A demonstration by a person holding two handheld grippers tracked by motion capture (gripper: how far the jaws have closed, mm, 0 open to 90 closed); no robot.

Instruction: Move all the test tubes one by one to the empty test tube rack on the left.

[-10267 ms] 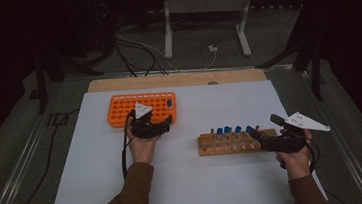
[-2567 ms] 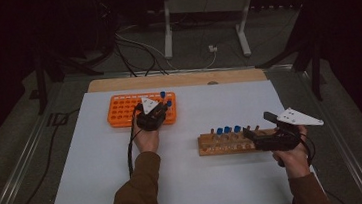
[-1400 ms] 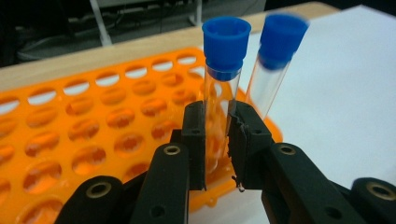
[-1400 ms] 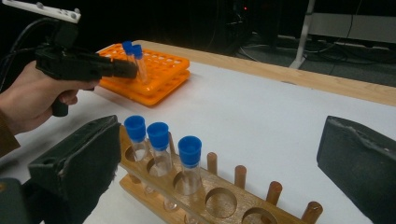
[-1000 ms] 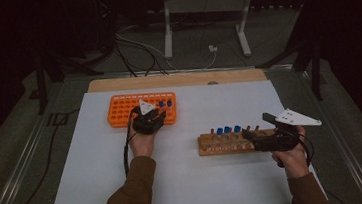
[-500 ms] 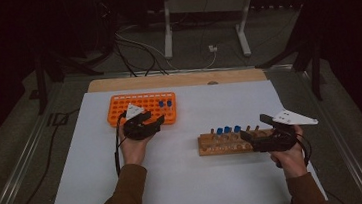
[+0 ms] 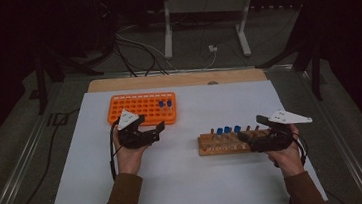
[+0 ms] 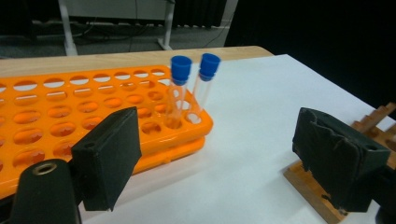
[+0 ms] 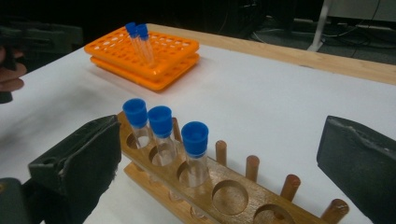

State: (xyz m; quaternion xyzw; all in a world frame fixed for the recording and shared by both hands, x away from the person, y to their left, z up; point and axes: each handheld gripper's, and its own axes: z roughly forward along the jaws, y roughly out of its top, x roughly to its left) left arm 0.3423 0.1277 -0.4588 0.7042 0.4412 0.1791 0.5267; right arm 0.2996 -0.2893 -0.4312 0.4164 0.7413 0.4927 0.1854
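The orange rack [image 7: 142,108] sits toward the far left of the white counter [image 7: 186,182], and everything else is easiest placed from it. Two clear tubes with blue caps [image 8: 189,88] stand upright in holes at the rack's right end, side by side and leaning slightly. The left gripper [image 7: 148,134] hovers just in front of the rack's near edge, pointing to the right along the counter; its jaws have just been opening and now stand wide with nothing between them — in the left gripper view the two tubes rise in the gap well beyond the pads, untouched. To the right of the rack and nearer the person lies the wooden rack [image 7: 223,143], well apart from the orange one, with three blue-capped tubes [image 9: 161,135] upright in neighbouring holes at one end and short wooden pegs along its back edge. The right gripper [image 7: 249,139] is at the wooden rack's right end, farthest from the orange rack, its jaws spread wide on either side of the wood and pressing on nothing — the three tubes stand between the pads and somewhat ahead of them, while the holes nearer the gripper are empty.
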